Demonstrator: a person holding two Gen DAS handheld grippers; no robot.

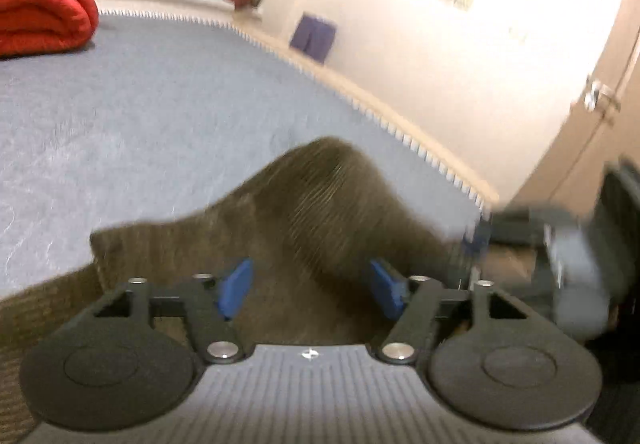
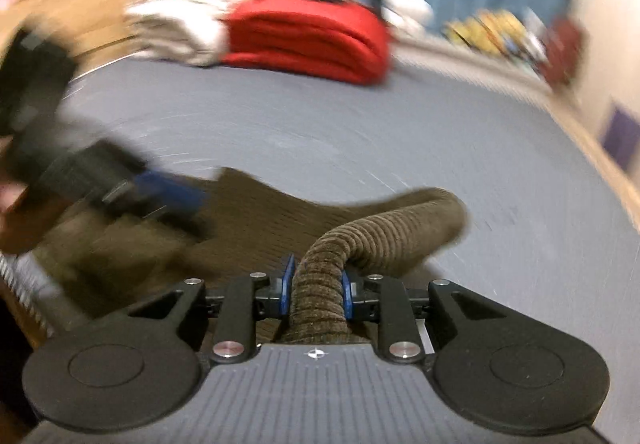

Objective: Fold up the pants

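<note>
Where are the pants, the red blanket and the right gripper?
pants (image 2: pixel 360 232), right wrist view, on the raised corduroy fold.
red blanket (image 1: pixel 40 16), left wrist view, on its folded front face.
right gripper (image 2: pixel 316 292), right wrist view, midway between the blue fingertips clamping the cloth.

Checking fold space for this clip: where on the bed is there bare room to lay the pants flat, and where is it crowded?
Bare grey bedcover stretches between the brown corduroy pants and the red folded blanket, and on toward the wall-side edge. Crowded: the far end, with the blanket and striped laundry pile, and the near corner where both grippers work.
</note>
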